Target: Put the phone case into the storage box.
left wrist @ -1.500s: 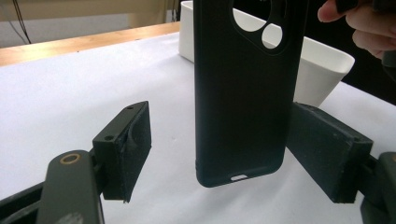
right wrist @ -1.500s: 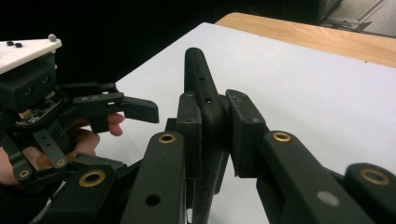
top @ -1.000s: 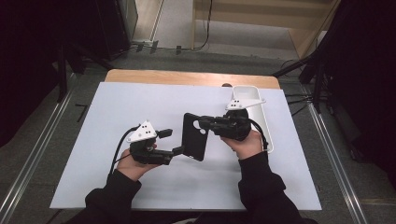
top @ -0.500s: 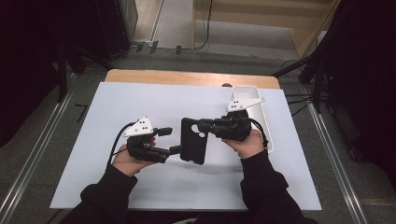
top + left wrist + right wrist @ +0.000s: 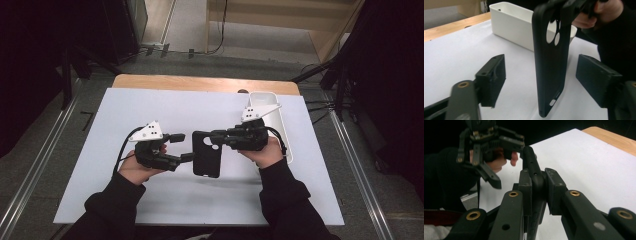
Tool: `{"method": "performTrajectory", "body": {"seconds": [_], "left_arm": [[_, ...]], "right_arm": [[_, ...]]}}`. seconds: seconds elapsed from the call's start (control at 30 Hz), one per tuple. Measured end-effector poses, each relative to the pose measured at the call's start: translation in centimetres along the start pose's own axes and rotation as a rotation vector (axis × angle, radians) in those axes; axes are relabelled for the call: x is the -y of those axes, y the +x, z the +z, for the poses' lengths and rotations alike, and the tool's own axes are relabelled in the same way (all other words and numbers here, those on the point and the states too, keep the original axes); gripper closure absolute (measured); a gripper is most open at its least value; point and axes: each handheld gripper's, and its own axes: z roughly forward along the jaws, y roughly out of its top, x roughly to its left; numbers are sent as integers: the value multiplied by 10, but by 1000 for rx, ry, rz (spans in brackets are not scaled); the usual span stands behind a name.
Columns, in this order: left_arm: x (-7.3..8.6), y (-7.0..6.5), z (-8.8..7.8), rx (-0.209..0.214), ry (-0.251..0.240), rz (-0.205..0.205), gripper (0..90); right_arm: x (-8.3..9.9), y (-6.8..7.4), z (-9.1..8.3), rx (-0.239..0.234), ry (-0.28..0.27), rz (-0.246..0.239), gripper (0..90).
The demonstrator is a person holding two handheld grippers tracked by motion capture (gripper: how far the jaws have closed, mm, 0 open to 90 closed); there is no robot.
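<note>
Two hand-held grippers: right hand-held gripper [image 5: 539,187] clamps the phone case [image 5: 550,62], standing between the left hand-held gripper [image 5: 541,77]'s wide-open jaws.

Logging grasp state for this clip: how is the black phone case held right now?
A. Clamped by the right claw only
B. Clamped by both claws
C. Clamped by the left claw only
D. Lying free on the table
A: the right claw pinches the phone case, while the left claw stands open around it, untouching.
</note>
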Motion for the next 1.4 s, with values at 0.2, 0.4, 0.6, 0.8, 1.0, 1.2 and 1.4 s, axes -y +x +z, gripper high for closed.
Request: {"method": "performTrajectory", "body": {"seconds": [0.2,0.4,0.6,0.8,1.0,1.2,1.4], "left_arm": [[-3,2,0,26,8,23,256],[-7,4,0,46,15,20,256],[-11,3,1,73,19,39,256],[-12,3,2,82,18,50,256],[-13,4,4,97,-4,54,256],[-13,4,5,108,-23,56,256],[-12,3,6,122,-52,60,287]], "right_arm": [[0,0,3,-21,15,-17,748],[1,1,6,-57,31,-54,748],[1,0,8,-77,37,-61,748],[1,0,11,-105,33,-76,748],[1,1,12,-118,34,-84,748],[1,0,12,-132,26,-76,748],[1,0,12,-138,19,-80,748]]}}
